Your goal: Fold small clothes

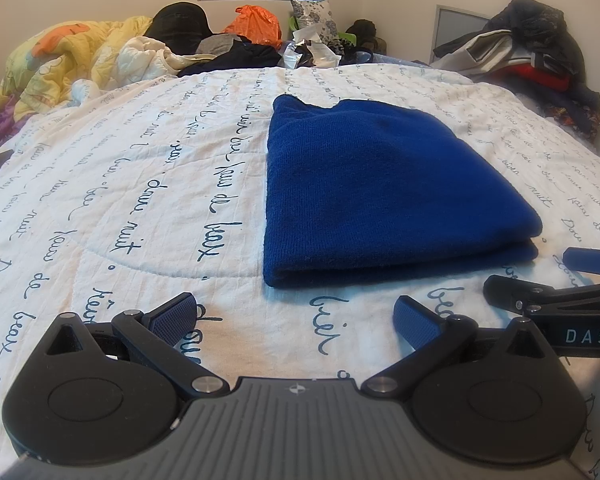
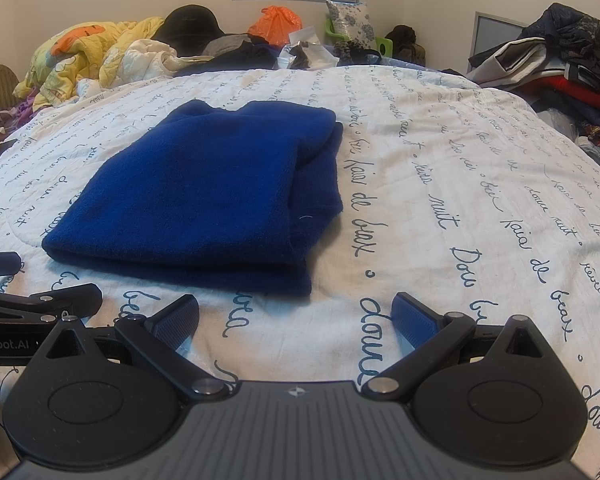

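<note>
A dark blue knit garment point(image 1: 380, 184) lies folded into a flat rectangle on the white quilt with blue script point(image 1: 120, 200). It also shows in the right wrist view point(image 2: 204, 192), with a second layer sticking out on its right side. My left gripper point(image 1: 296, 316) is open and empty, just in front of the garment's near edge. My right gripper point(image 2: 296, 316) is open and empty, also just short of the near edge. The right gripper's fingers point(image 1: 540, 296) show at the right of the left wrist view. The left gripper's fingers point(image 2: 40, 300) show at the left of the right wrist view.
At the far end of the bed lie a yellow quilt point(image 1: 68, 60), dark clothes point(image 1: 228, 56) and an orange bag point(image 1: 256, 20). A pile of dark and red clothes point(image 1: 540, 60) sits at the far right. The quilt point(image 2: 480, 200) is bare to the garment's right.
</note>
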Demonstrator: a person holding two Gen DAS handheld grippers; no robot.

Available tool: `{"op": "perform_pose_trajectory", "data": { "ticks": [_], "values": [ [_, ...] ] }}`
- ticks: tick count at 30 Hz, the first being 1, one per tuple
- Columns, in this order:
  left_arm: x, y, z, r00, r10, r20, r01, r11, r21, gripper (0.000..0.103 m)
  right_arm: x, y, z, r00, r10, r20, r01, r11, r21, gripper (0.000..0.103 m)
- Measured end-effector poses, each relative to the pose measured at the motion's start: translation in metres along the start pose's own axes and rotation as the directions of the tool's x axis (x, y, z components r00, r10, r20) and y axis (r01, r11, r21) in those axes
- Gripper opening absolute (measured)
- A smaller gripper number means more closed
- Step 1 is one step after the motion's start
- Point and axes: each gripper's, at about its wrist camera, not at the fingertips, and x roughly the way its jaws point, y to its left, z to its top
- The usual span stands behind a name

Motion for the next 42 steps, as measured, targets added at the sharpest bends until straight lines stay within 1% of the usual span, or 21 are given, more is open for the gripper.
{"op": "perform_pose_trajectory", "data": {
  "ticks": [10,24,27,33,36,42],
  "values": [
    [-0.002,0.001,0.0,1.0,0.005,-0.001,-0.005,1.0,-0.004,0.103,0.0,0.0,0.0,1.0,0.0,0.0,0.0,1.0,0.0,0.103],
    [-0.003,-0.002,0.003,1.0,0.016,-0.021,-0.017,1.0,-0.019,0.103,0.0,0.001,0.0,1.0,-0.001,-0.003,0.001,1.0,0.001,0.103],
    [-0.004,-0.001,0.003,0.999,0.009,-0.032,-0.01,1.0,-0.027,0.103,0.0,0.001,0.0,1.0,-0.001,-0.003,0.001,1.0,0.001,0.103],
    [-0.004,-0.001,0.01,0.996,-0.006,-0.088,0.003,1.0,-0.031,0.103,0.001,0.0,0.0,1.0,-0.003,-0.003,0.003,1.0,0.002,0.103],
    [-0.005,0.0,0.01,0.996,-0.01,-0.09,0.006,0.999,-0.045,0.103,0.001,0.0,0.0,1.0,-0.002,-0.003,0.002,1.0,0.002,0.103],
    [-0.005,-0.006,0.009,0.996,0.001,-0.084,-0.004,1.0,-0.031,0.103,0.001,0.0,0.0,1.0,-0.002,-0.003,0.002,1.0,0.002,0.103]
  ]
}}
